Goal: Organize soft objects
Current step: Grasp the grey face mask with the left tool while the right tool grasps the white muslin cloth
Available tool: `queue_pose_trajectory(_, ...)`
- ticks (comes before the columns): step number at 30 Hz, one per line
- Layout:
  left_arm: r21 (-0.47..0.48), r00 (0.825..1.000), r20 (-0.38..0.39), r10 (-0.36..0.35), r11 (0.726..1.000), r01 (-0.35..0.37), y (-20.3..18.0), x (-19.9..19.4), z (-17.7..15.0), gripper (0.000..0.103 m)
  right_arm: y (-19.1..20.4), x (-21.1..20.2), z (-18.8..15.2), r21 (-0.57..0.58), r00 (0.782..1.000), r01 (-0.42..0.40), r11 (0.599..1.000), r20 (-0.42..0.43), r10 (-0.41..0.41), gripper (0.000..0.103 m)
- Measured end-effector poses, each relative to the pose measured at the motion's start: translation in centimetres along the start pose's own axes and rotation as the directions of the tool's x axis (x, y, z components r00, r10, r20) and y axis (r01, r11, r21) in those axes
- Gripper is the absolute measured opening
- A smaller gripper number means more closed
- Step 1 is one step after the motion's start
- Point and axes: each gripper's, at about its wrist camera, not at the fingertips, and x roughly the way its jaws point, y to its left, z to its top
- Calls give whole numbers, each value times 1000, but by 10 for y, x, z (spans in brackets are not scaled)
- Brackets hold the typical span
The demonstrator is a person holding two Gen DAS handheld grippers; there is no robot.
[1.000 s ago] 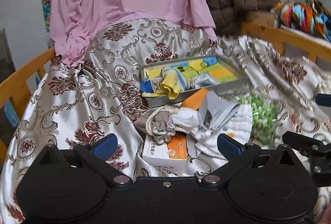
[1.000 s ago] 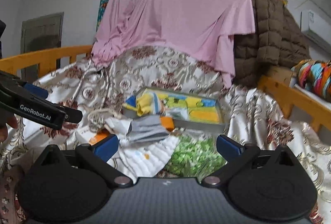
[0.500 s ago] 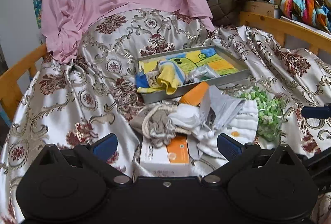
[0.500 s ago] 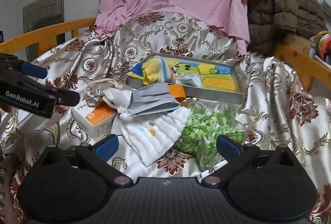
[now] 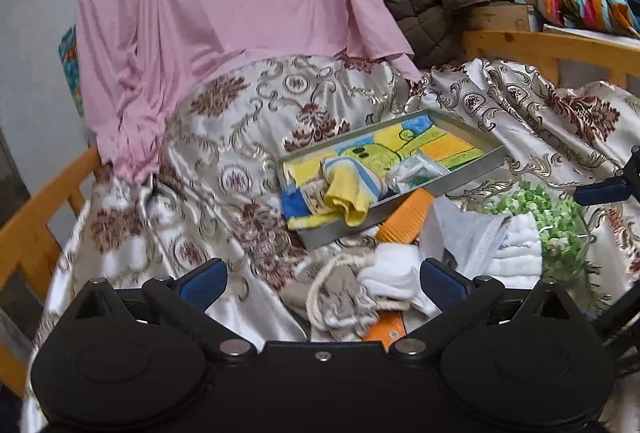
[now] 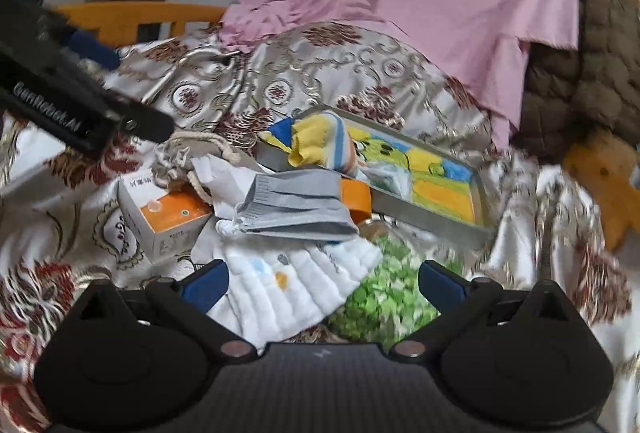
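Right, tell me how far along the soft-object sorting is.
Done: a yellow striped cloth and a small packet already lie in the tray.
In hand: nothing; the left gripper and right gripper are both open above the pile.
Left: the grey sock, white quilted cloth, drawstring pouch and green bundle still sit outside the tray.

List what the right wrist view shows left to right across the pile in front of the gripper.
Orange-and-white box → grey folded cloth → metal tray with a yellow cloth at its left end. The white quilted cloth and green bag overlap below, so they are left out.
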Motion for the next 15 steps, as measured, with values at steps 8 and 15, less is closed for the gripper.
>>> queue_pose_trajectory(8, -15, 993, 50, -110, 994, 111, -6, 18, 4, 102, 12, 14, -9, -115, 999, 34, 993, -14, -36, 103)
queue_pose_trajectory(15, 30, 973, 37, -230, 973, 229, -22, 49, 3, 102, 14, 36, -12, -254, 998, 57, 966, 2, -58, 103)
